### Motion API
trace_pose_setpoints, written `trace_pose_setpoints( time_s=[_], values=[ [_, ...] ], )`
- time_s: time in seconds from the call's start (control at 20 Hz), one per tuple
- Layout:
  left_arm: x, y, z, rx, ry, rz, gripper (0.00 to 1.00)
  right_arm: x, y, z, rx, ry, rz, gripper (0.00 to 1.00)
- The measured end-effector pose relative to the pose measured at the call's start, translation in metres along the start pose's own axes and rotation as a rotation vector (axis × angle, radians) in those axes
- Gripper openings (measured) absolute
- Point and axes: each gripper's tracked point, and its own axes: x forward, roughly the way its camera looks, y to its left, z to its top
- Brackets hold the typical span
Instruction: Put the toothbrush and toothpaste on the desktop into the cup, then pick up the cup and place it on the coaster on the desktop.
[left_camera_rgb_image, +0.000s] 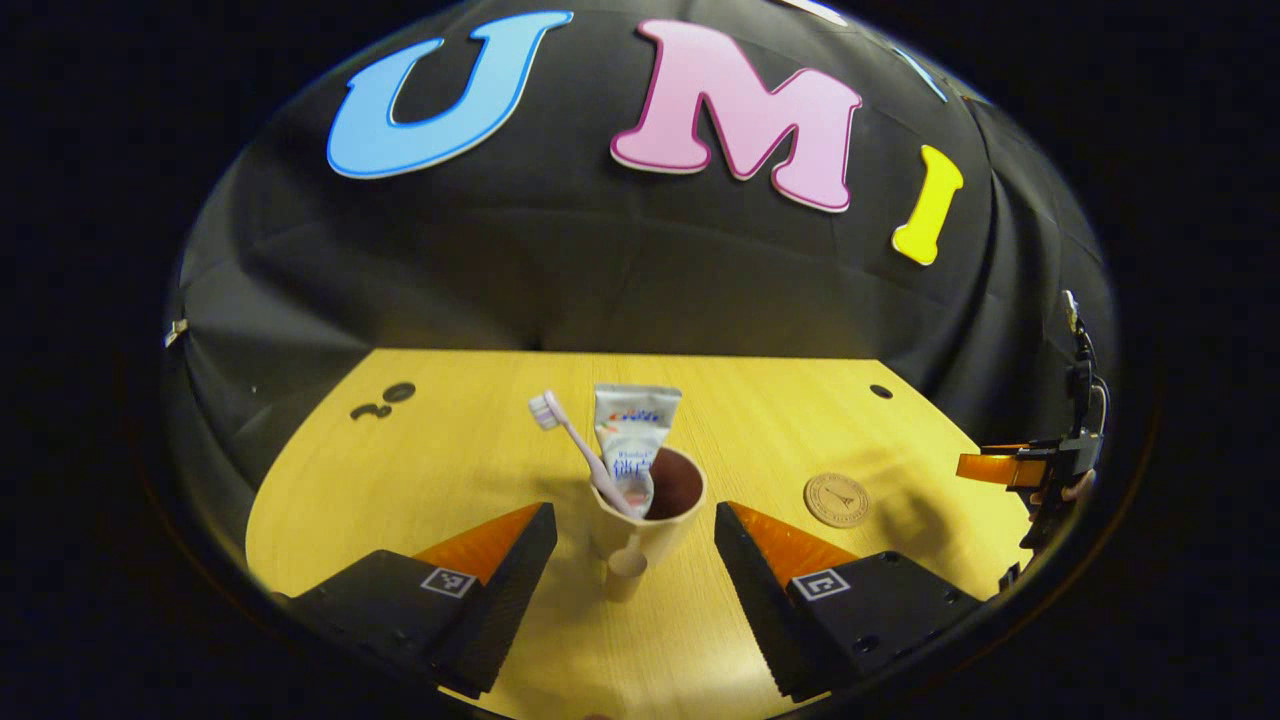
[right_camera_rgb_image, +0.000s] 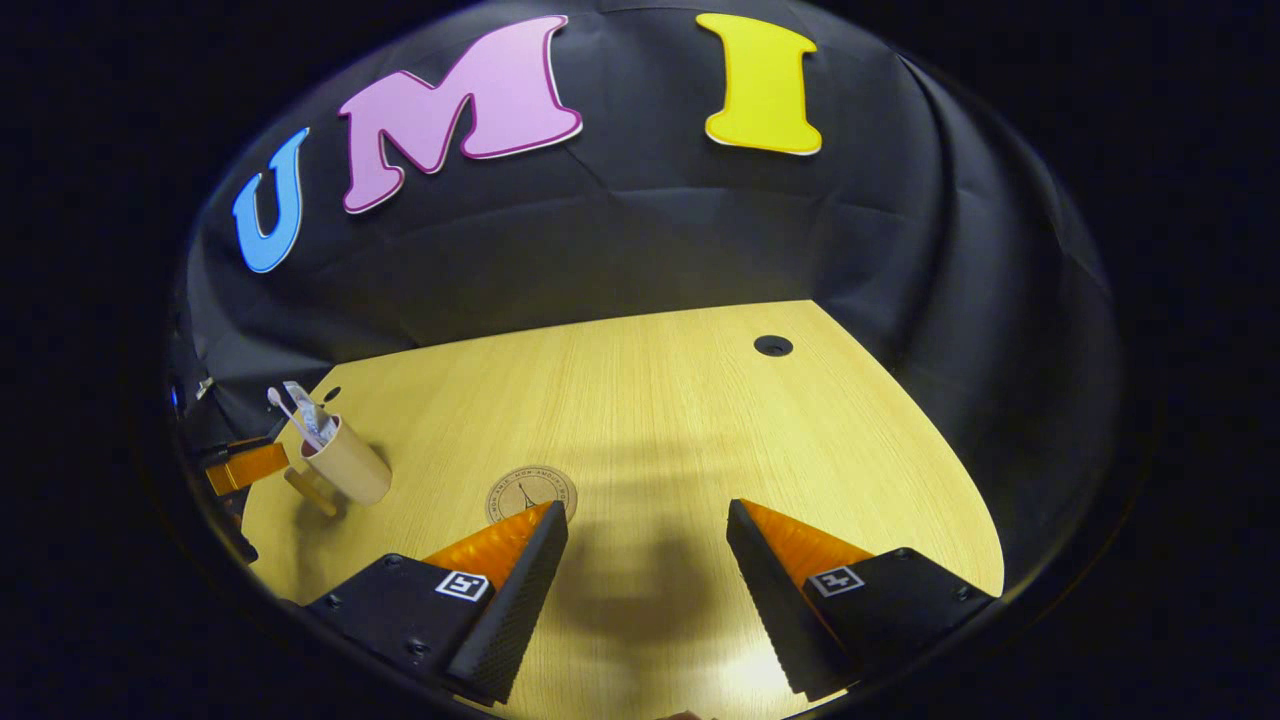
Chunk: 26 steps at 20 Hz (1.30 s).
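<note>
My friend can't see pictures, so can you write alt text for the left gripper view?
A beige cup holding a toothbrush and toothpaste tube stands on a wooden desktop, between the open left gripper fingers. A round coaster lies to its right.

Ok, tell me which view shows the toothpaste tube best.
The left gripper view: the toothpaste tube stands close and centred in the cup, beside the toothbrush. In the right gripper view it is tiny at the far left.

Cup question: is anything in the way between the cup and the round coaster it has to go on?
Nothing visible. The cup, with the toothbrush and toothpaste in it, stands between the open left gripper fingers. Bare desk lies between it and the coaster.
</note>
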Motion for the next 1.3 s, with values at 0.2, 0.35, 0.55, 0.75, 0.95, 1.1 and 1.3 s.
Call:
trace_pose_setpoints(
  time_s=[0.2, 0.35, 0.55, 0.75, 0.95, 1.1, 1.3],
  values=[
    [0.008, 0.003, -0.013, 0.017, 0.139, 0.008, 0.98, -0.008, -0.011, -0.004, 0.032, 0.011, -0.008, 0.99],
    [0.015, 0.010, -0.023, 0.082, 0.261, 0.024, 0.98, -0.018, -0.021, -0.011, 0.049, 0.025, -0.024, 0.99],
    [0.029, 0.005, -0.035, 0.094, 0.395, -0.008, 0.99, -0.034, -0.031, -0.016, 0.079, 0.018, -0.045, 0.99],
    [0.043, 0.001, -0.039, 0.074, 0.494, -0.026, 0.98, -0.039, -0.044, -0.032, 0.100, 0.045, -0.063, 0.99],
    [0.055, 0.001, -0.049, 0.092, 0.566, -0.016, 0.89, -0.044, -0.059, -0.047, 0.107, 0.070, -0.097, 0.99],
    [0.059, 0.002, -0.056, 0.100, 0.610, -0.019, 0.82, -0.046, -0.063, -0.058, 0.127, 0.091, -0.099, 0.99],
    [0.056, 0.004, -0.062, 0.068, 0.650, -0.017, 0.60, -0.046, -0.059, -0.064, 0.138, 0.101, -0.086, 0.99]
  ],
)
